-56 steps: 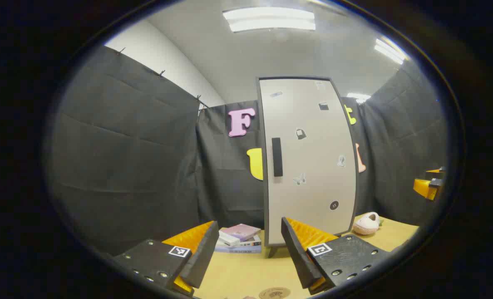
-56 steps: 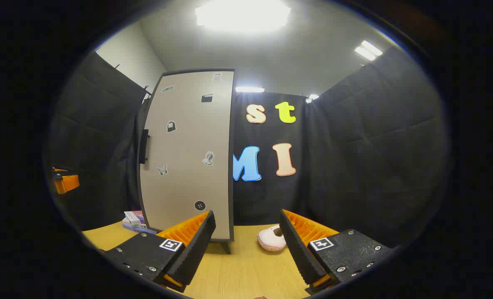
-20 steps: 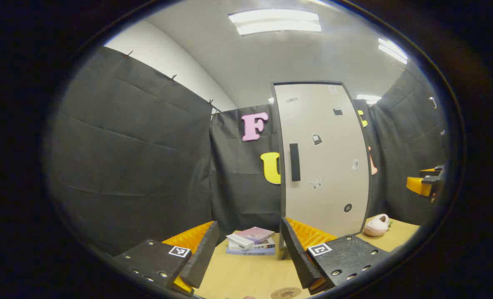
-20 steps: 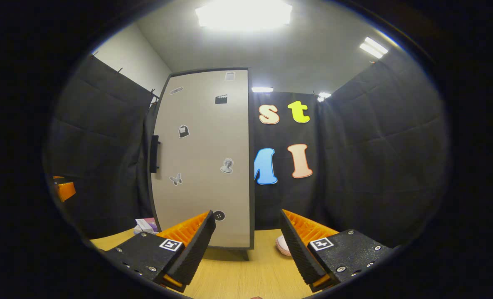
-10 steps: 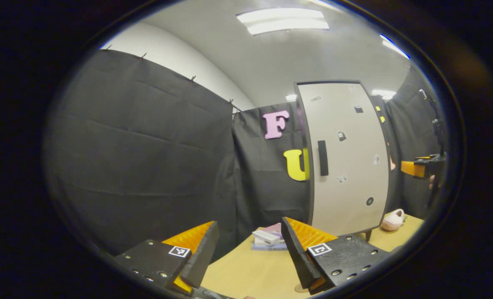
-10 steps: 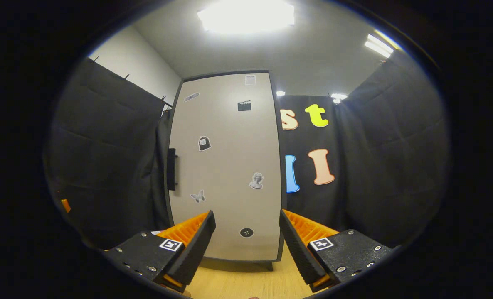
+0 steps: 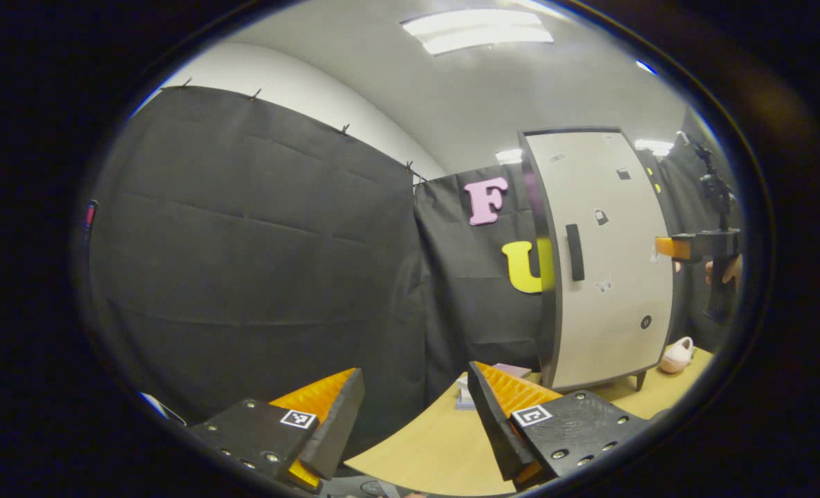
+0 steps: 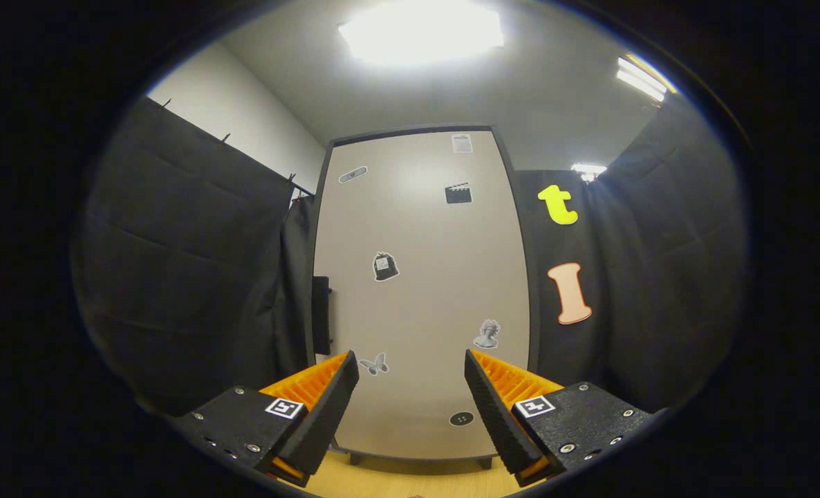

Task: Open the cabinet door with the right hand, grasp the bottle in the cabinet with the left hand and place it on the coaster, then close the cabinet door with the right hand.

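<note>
left gripper: nearest to us in the left gripper view, fingers spread wide, nothing between them, held over the near edge of the table.
right gripper: in the right gripper view, fingers apart and empty, aimed at the middle of the cabinet door; in the left gripper view we see it far off at the right, in front of the door, with a hand behind it.
books: a small stack on the table, just left of the cabinet foot.
slipper: a pale soft one on the table, right of the cabinet.
cabinet: tall, standing on the table against the booth wall; door shut, stickers across its face.
handle: dark vertical bar at the door's left edge, left of and above the right gripper's aim.
bottle: we judge it inside the cabinet, hidden behind the shut door; contents cannot be told.
progress: nothing done as we judge it; door unopened, bottle ungrasped, closing still to come.
next: we expect the right gripper must shift left to reach the handle.
</note>
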### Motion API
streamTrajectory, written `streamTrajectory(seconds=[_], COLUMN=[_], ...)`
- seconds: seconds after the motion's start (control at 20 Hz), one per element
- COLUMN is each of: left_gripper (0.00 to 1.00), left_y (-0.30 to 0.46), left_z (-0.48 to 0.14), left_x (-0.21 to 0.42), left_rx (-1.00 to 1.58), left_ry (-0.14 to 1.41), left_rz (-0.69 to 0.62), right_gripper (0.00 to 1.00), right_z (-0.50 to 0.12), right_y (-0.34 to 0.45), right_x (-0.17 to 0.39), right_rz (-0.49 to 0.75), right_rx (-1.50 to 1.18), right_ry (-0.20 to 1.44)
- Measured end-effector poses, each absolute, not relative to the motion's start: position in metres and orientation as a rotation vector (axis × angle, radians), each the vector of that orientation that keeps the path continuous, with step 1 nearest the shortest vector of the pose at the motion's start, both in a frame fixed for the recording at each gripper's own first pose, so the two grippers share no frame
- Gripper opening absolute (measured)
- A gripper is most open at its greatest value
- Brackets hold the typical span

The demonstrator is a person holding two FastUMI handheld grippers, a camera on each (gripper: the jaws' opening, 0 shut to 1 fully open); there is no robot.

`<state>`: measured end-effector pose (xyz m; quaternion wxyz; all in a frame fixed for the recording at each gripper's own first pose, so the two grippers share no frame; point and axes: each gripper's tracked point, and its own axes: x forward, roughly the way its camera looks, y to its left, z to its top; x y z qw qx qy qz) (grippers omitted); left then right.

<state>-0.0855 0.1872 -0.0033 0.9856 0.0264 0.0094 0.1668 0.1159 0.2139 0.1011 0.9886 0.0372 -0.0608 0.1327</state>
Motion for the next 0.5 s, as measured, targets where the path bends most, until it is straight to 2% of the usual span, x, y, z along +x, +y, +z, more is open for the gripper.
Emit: streamTrajectory(seconds=[0.05, 0.1, 0.15, 0.2, 0.25, 0.5], left_gripper=[0.87, 0.87, 0.91, 0.91, 0.87, 0.91], left_y=[0.192, 0.196, 0.202, 0.208, 0.215, 0.243], left_z=[-0.005, -0.007, -0.009, -0.010, -0.012, -0.019], left_x=[-0.088, -0.088, -0.087, -0.089, -0.093, -0.103], left_rx=[0.054, 0.053, 0.050, 0.046, 0.045, 0.052], left_ry=[0.022, 0.024, 0.027, 0.028, 0.029, 0.044], left_rz=[0.343, 0.351, 0.360, 0.368, 0.378, 0.416], right_gripper=[0.95, 0.95, 0.95, 0.95, 0.95, 0.95], right_z=[0.103, 0.105, 0.107, 0.109, 0.110, 0.118], right_y=[0.223, 0.231, 0.240, 0.249, 0.258, 0.300], right_x=[0.120, 0.124, 0.128, 0.132, 0.136, 0.159], right_rz=[0.274, 0.283, 0.291, 0.299, 0.308, 0.338], right_rx=[0.072, 0.069, 0.069, 0.070, 0.072, 0.076], right_ry=[-0.123, -0.121, -0.122, -0.122, -0.124, -0.121])
